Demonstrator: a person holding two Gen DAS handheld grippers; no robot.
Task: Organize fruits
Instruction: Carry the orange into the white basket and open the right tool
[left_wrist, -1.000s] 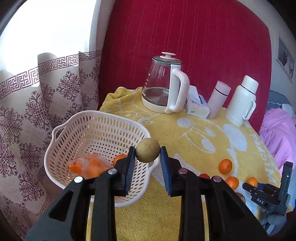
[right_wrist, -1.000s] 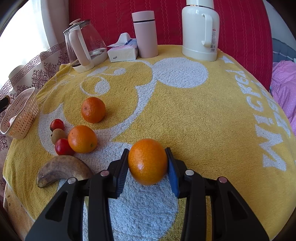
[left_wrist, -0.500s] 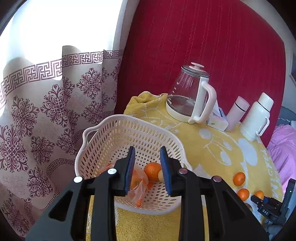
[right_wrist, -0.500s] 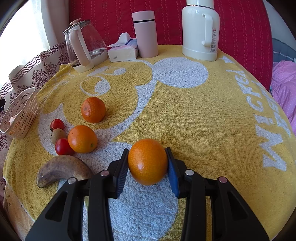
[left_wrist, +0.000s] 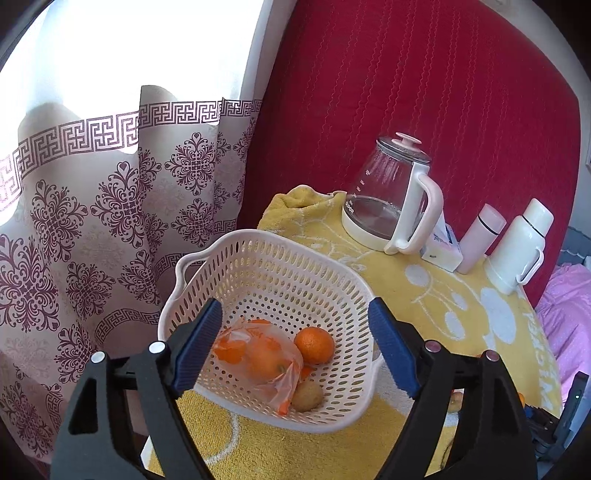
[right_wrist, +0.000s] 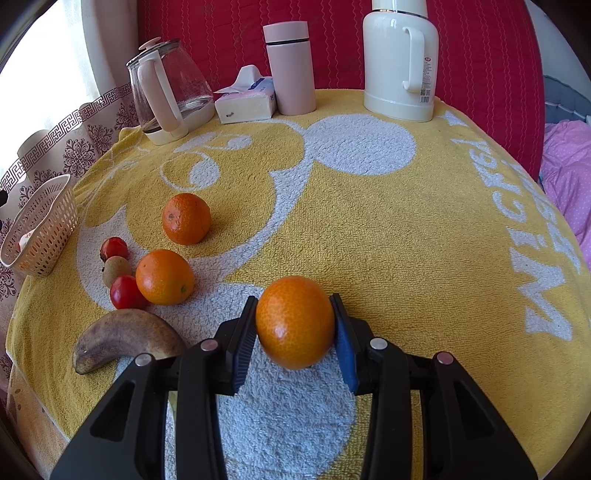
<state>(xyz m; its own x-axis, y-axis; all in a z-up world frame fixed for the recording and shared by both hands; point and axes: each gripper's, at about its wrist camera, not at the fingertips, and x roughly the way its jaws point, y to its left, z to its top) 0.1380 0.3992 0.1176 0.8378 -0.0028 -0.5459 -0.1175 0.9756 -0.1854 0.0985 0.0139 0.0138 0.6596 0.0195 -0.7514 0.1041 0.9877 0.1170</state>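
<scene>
My left gripper (left_wrist: 295, 345) hangs wide open above the white perforated basket (left_wrist: 258, 251), which sits at the table's left edge. Inside the basket lie a bagged orange (left_wrist: 258, 354), a loose orange (left_wrist: 314, 344) and a brown kiwi (left_wrist: 306, 396). My right gripper (right_wrist: 293, 334) is shut on an orange (right_wrist: 294, 321) just above the yellow towel. To its left on the towel lie two more oranges (right_wrist: 186, 218) (right_wrist: 164, 276), two red tomatoes (right_wrist: 114, 248) (right_wrist: 125, 292), a kiwi (right_wrist: 115, 268) and a browned banana (right_wrist: 125, 341). The basket (right_wrist: 42, 230) shows at the far left.
A glass kettle (left_wrist: 391, 206), tissue pack (right_wrist: 245, 99), pink flask (right_wrist: 291, 66) and white thermos (right_wrist: 399, 62) line the back of the table. A patterned curtain (left_wrist: 92, 221) hangs left of the basket. Pink bedding (right_wrist: 565, 173) lies to the right.
My left gripper carried the kiwi over the basket, let it go and opened wide; the kiwi now lies inside. The right gripper has kept still, holding its orange.
</scene>
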